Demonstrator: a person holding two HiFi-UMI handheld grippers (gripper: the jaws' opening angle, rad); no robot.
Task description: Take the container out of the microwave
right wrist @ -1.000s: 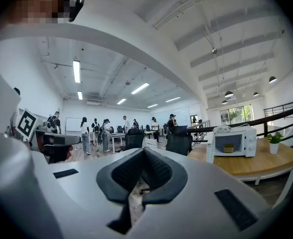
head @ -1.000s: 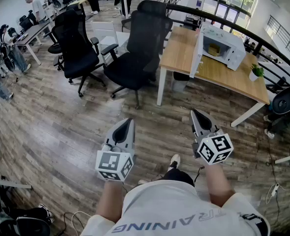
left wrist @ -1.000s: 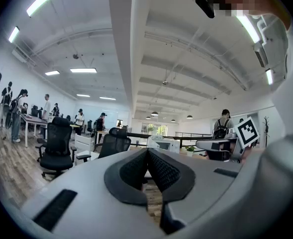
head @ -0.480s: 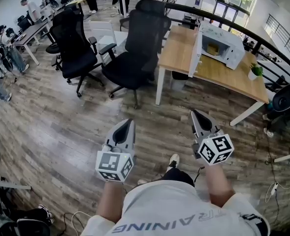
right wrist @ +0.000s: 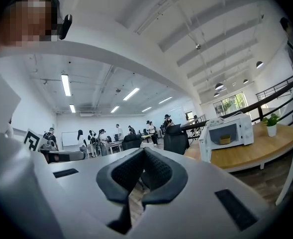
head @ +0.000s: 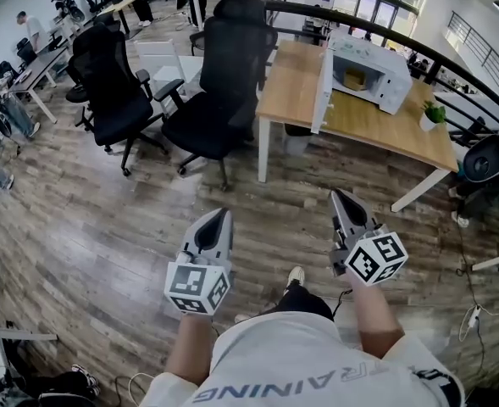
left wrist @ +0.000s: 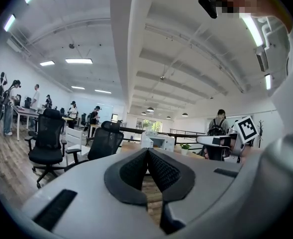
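A white microwave stands on a wooden table ahead of me, its door swung open to the left. Inside it sits a small yellow container. Both grippers hang level over the wooden floor, well short of the table. My left gripper is shut with nothing in it, and so is my right gripper. In the right gripper view the microwave and the container show to the right of the closed jaws. In the left gripper view the microwave is small and far, beyond the closed jaws.
Two black office chairs stand left of the table. A small potted plant sits at the table's right end. A dark railing runs behind it. Cables lie on the floor at right. People stand at desks far left.
The table, microwave and chairs have drifted left and grown slightly as I moved toward them. Both grippers stayed shut and kept their places in the head view.
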